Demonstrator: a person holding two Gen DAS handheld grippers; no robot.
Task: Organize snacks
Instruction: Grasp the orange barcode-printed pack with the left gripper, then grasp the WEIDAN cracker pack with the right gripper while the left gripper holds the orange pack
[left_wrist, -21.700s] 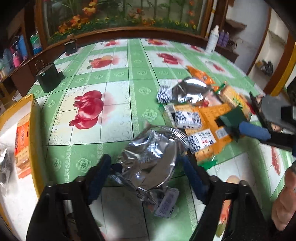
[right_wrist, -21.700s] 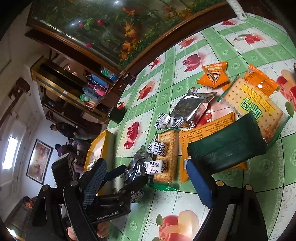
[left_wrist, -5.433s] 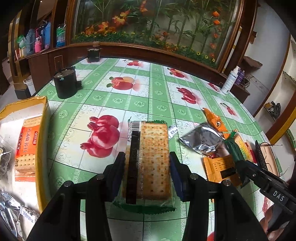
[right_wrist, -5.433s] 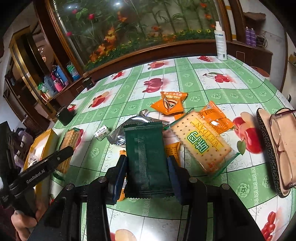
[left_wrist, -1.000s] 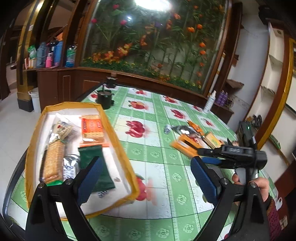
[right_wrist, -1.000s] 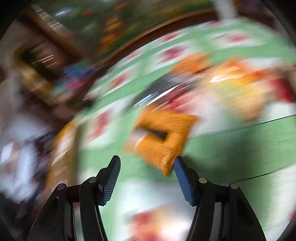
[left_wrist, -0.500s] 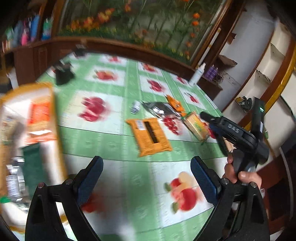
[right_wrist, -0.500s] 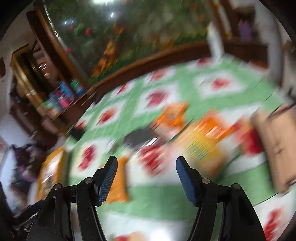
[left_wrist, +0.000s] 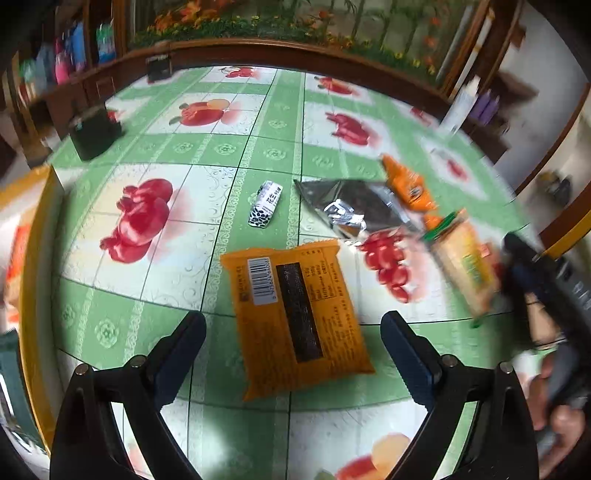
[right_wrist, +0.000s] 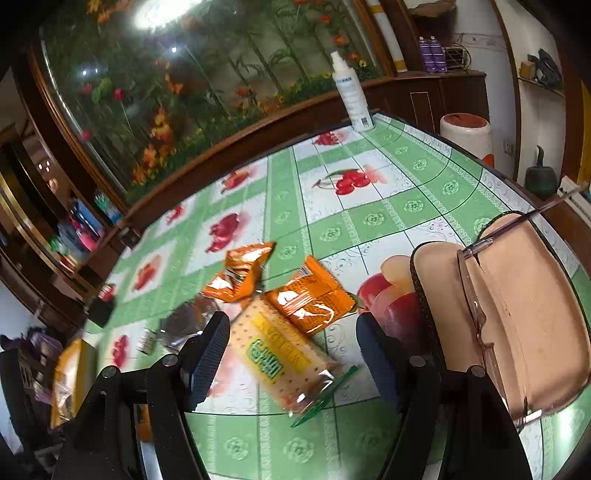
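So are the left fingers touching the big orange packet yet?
Apart. In the left wrist view, green tablecloth shows between each of the fingers and the big orange packet lying flat between them.

A home living room is suggested by a fruit-patterned table (left_wrist: 229, 147), dark wooden cabinets (right_wrist: 443, 96) and a large flower mural (right_wrist: 207, 74).
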